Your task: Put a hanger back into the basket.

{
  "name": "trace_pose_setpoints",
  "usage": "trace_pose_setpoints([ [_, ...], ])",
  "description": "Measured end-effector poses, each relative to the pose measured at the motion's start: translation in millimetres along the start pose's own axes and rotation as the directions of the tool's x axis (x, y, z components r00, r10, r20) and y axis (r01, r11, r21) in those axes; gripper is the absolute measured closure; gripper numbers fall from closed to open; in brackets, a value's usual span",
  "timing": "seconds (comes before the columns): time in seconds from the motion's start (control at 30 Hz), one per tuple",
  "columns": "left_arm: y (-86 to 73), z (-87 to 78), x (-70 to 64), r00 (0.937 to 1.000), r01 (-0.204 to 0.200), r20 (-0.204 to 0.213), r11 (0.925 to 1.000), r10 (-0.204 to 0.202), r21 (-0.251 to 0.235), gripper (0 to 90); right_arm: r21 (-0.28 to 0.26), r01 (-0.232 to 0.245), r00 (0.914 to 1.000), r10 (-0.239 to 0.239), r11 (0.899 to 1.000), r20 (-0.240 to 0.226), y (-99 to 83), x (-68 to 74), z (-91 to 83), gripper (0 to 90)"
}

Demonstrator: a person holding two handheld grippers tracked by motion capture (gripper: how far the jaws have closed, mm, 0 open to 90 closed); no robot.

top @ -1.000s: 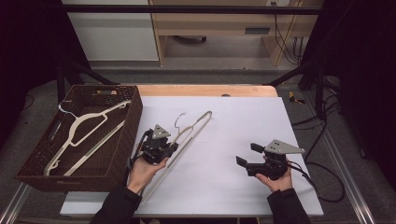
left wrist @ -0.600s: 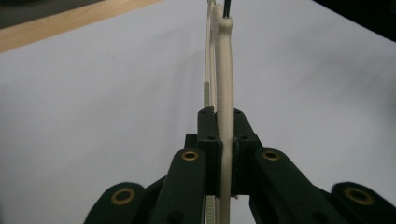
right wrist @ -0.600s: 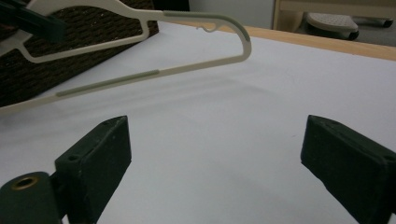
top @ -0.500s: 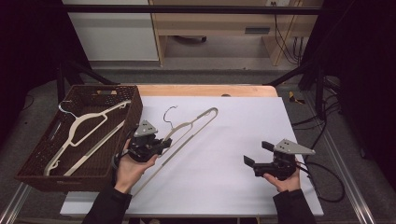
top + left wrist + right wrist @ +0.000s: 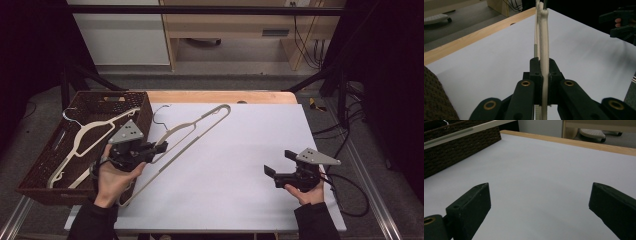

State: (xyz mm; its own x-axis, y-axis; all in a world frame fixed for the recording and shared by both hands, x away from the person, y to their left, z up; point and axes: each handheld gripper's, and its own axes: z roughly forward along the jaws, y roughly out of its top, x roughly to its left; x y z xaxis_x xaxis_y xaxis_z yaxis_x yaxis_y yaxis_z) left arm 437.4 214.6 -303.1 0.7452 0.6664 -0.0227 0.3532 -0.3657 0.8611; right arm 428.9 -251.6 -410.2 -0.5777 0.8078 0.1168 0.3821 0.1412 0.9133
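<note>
Hanger (image 5: 192,131), cream-coloured and slim, was what the work turned on: it lay slantwise over the left part of the white bench (image 5: 240,165), its far rounded shoulder up near the wooden back edge, its wire hook (image 5: 159,114) curling just beside the corner of the wicker basket (image 5: 47,165), and its near end down at the bench's front left. The left tool (image 5: 161,146) was clamped on one of its bars about midway along. From the left gripper view that grip was plain: both black jaws pressed flat against the pale bar (image 5: 544,65), which ran straight away between them toward the far edge, a thinner ridged bar showing just beside it on the left. Whether the hanger rested on the sheet or was lifted a little off it, I could not tell. The person's left hand (image 5: 112,177) held that tool close against the basket's right wall.

Inside the basket lay a second hanger (image 5: 82,137) of the same pale make, tilted along the basket's length.

The right tool (image 5: 272,172) sat well apart at the right side of the bench, in the person's right hand (image 5: 307,192), its jaws pointing left toward the hanger. The right gripper view showed them spread wide with nothing between them, bare white sheet beyond and the dark weave of the basket (image 5: 456,150) at the far left.
</note>
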Motion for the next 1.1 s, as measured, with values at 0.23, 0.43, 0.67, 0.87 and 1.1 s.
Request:
trace_pose_setpoints([
  [0.23, 11.6, -25.1, 24.4, 1.0, 0.004, 0.006, 0.9999, -0.003, -0.015, 85.9, 0.001, 0.006, 1.0, -0.006, 1.0, 0.001, 0.6, -0.3, 0.1, 3.1],
  [0.43, 19.9, -46.6, 50.1, 1.0, 0.001, 0.002, 0.9999, -0.001, -0.011, 85.8, -0.003, 0.006, 1.0, -0.005, 1.0, 0.005, 1.2, -1.1, -1.7, 2.8],
  [0.67, 19.2, -65.4, 83.3, 0.9996, 0.002, -0.028, 1.0, -0.002, -0.008, 85.8, -0.009, 0.005, 0.9999, -0.005, 1.0, 0.011, 1.5, -1.8, -2.8, 2.3],
  [0.87, 10.3, -72.5, 105.9, 0.9989, 0.014, -0.045, 0.9999, -0.014, 0.003, 85.8, -0.002, 0.004, 0.9999, -0.004, 1.0, 0.011, 1.1, -1.3, -1.5, 2.1],
  [1.1, 2.3, -83.2, 137.1, 0.995, 0.05, -0.087, 0.9987, -0.049, 0.005, 85.7, 0.001, 0.008, 0.9999, -0.008, 1.0, 0.008, 1.0, -1.4, -1.1, 2.1],
])
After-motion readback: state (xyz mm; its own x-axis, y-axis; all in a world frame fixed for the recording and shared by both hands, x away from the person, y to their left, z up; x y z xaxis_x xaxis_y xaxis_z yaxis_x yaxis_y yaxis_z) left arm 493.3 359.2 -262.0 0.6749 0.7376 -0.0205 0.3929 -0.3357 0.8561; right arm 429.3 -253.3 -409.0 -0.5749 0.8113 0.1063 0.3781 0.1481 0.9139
